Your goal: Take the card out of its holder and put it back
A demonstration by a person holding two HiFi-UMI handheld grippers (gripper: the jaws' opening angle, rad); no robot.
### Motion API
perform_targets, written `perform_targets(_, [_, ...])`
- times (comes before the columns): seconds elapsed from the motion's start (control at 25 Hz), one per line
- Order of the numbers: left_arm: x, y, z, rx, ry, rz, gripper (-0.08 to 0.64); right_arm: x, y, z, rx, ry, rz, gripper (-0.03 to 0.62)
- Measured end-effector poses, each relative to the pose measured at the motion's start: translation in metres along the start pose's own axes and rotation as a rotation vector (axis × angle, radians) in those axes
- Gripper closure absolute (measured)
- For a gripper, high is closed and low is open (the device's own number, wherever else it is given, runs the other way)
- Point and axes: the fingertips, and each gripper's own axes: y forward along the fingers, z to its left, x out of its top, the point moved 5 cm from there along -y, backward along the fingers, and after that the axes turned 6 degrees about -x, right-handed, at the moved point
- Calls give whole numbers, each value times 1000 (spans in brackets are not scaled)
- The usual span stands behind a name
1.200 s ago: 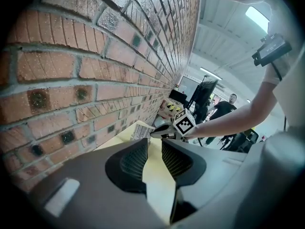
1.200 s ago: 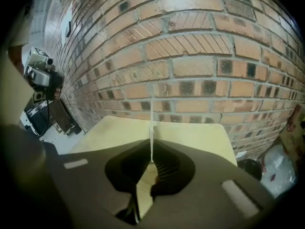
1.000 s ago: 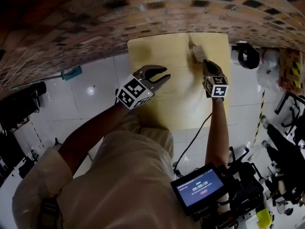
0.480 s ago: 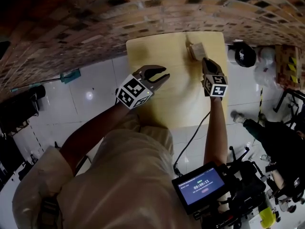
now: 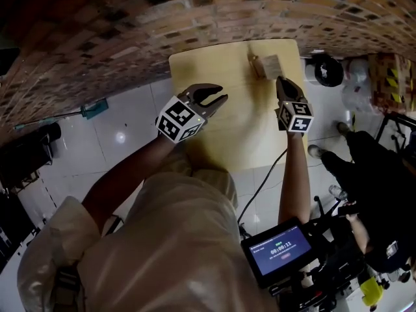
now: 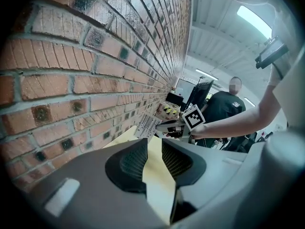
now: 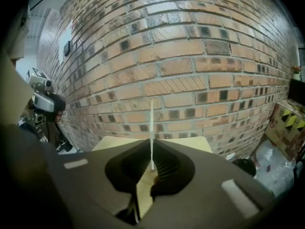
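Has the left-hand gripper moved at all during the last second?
No. The left gripper still hovers open over the left edge of the table, as far from the table's far left corner as before. Only the head camera shifted slightly.

Bench (image 5: 234, 132) mid bare: free lane btw left claw (image 5: 218, 96) & right claw (image 5: 279, 80). Brick wall (image 5: 130, 31) shuts far edge; card (image 5: 272, 65) juts nr wall, far right.

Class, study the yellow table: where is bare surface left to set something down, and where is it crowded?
Bare: the near half of the table, between the left gripper and the right gripper down to the front edge, and the far left corner by the brick wall. Crowded: the far right corner, where the right gripper holds the card by the wall.
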Motion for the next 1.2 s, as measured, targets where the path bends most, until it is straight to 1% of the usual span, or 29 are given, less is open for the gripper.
perform_targets(0.24, [6, -3, -6, -10, 22, -3, 447, 17, -28, 4, -5, 36, -44, 580])
perform_targets(0.36, [6, -5, -13, -26, 31, -1, 448, 20, -49, 10, -10, 50, -61, 580])
perform_targets(0.56, [19, -7, -19, -31, 74, -27, 446, 34, -71, 12, -21, 50, -105, 580])
perform_targets(0.8, [25, -11, -34, -44, 97, -40, 448, 36, -110, 13, -65, 73, -135, 580])
perform_targets(1.2, [32, -14, -35, -35, 127, -39, 448, 30, -168, 9, -131, 130, -183, 580])
